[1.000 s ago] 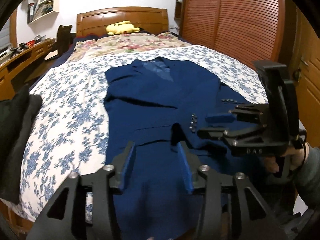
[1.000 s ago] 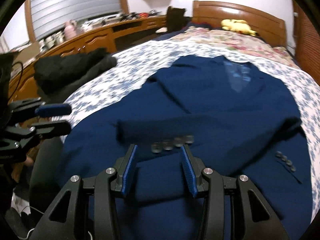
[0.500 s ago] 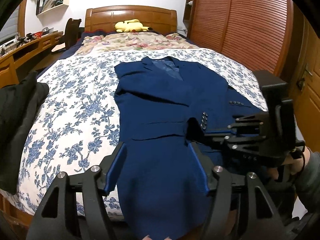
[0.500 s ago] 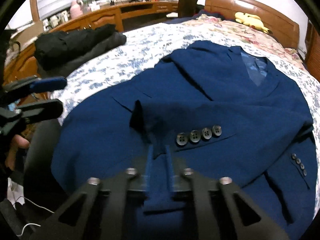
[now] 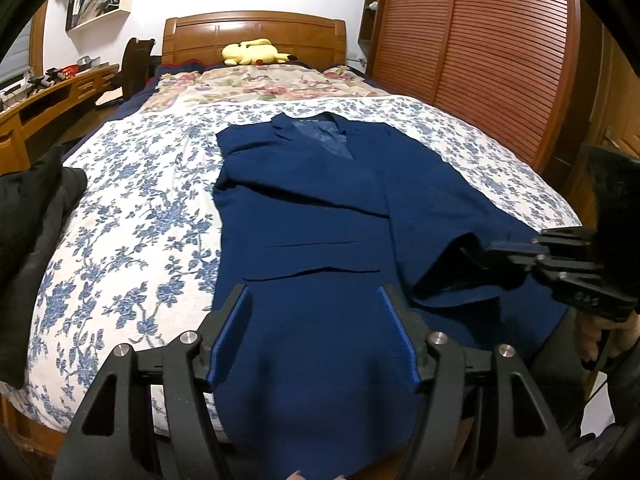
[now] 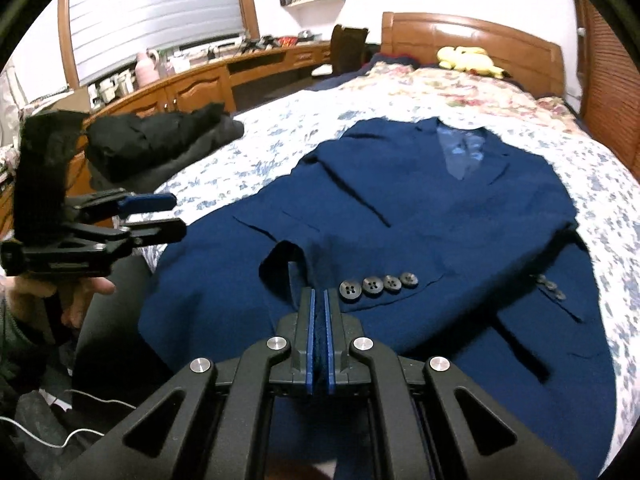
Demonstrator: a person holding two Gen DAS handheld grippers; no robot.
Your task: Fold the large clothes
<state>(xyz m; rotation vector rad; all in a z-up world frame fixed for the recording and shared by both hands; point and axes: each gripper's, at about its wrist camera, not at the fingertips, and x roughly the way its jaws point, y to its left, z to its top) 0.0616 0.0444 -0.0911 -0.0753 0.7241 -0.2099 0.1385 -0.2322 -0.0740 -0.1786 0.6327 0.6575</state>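
**Sleeve cuff pinched, ready for the fold**

Right gripper (image 6: pixel 318 312), black frame with blue pads, just pressed together on the cuff of the near sleeve (image 6: pixel 376 284) of the navy woven suit jacket (image 6: pixel 420 216); cloth pinched between the pads, beside a row of four dark round buttons (image 6: pixel 378 282); cuff edge lifted into a small loop just left of the jaws. Left gripper (image 5: pixel 314 336) spread, just opened wider, hovering over the jacket's near hem with nothing gripped; hem cloth hanging over the near bed edge.

Jacket lying face up, collar far, hem near, on the white quilt printed with blue flowers (image 5: pixel 132 216); lining a paler blue at the open neck; second sleeve with smaller buttons at the right side. Black bundled garment (image 6: pixel 160 140) at the quilt's left edge; yellow plush toy (image 5: pixel 256 51) far by the wooden headboard.

Step in hand, seemingly: carrying the sleeve across the body. Next move likely calls for a low, steady pull, keeping the heavy, fairly stiff cloth flat; risk of dragging the front panel along.
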